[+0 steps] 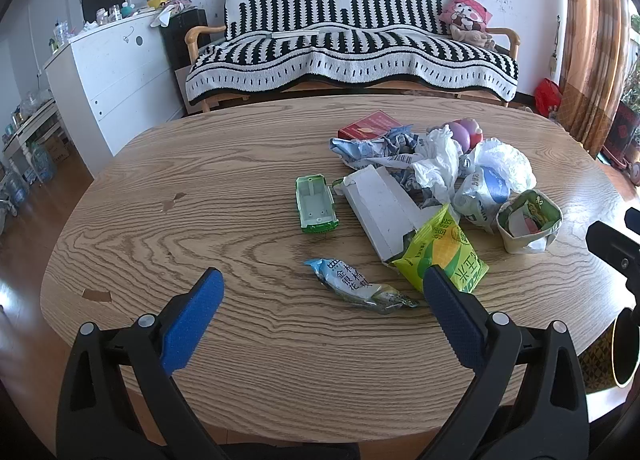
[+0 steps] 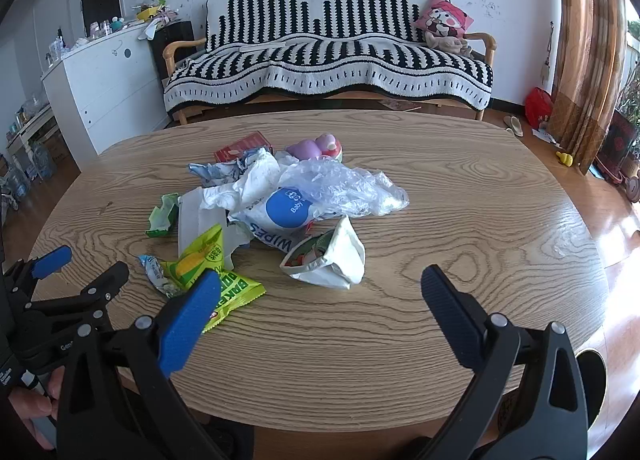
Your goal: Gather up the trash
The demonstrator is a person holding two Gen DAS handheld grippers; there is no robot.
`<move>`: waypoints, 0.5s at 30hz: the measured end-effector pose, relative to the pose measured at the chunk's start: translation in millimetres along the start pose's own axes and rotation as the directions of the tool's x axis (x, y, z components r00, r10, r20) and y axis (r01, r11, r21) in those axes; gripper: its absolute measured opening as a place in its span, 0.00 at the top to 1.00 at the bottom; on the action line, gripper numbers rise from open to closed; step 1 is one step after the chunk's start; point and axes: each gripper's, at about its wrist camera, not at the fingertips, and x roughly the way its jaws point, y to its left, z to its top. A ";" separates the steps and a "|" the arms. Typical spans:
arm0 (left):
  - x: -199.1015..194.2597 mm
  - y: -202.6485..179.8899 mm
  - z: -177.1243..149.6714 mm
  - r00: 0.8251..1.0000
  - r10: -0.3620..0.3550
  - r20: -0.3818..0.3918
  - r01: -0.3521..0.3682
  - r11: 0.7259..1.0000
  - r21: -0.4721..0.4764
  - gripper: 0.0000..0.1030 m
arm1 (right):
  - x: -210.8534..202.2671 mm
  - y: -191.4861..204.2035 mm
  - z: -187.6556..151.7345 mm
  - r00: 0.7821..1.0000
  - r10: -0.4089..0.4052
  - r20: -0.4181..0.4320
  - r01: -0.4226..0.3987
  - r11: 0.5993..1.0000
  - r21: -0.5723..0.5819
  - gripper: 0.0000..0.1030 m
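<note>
**Both grippers released above the near table edge, trash piled ahead**

The jaws of both grippers stand wide apart, grasping nothing. The left gripper [image 1: 322, 284] hangs over the near part of the oval wooden table [image 1: 200, 179], with a small blue-and-clear wrapper [image 1: 352, 284] lying between its fingers and just beyond them. The right gripper [image 2: 320, 284] hangs over bare wood, near a crumpled white paper cup [image 2: 332, 256] that lies on its side.

The trash sits in a loose heap around the middle of the table. A yellow-green snack bag [image 1: 444, 252] lies at the near edge of the heap, touching a flattened white carton [image 1: 384, 207]. Left of the carton, apart from it, is a green plastic tray [image 1: 316, 205]. Farther back lie a wipes pack with a blue circle [image 2: 280, 211], clear plastic film [image 2: 344, 187], crumpled white tissue [image 1: 436, 167] and a red box [image 1: 368, 125]. A purple toy [image 2: 312, 147] sits at the far side.
</note>
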 end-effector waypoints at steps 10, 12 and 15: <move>-1.0 1.6 0.8 1.000 -0.001 0.001 0.001 1.000 0.000 0.06 | 0.2 0.7 -0.1 1.000 -0.001 0.003 0.001 1.000 -0.001 0.06; -0.8 2.1 0.2 1.000 -0.001 0.001 0.001 1.000 0.002 0.06 | 0.4 0.1 -0.1 1.000 0.000 0.002 0.000 1.000 -0.002 0.06; -0.4 2.2 -0.1 1.000 -0.001 0.002 0.001 1.000 -0.001 0.06 | 0.3 0.9 0.0 1.000 0.000 0.003 0.000 1.000 -0.001 0.06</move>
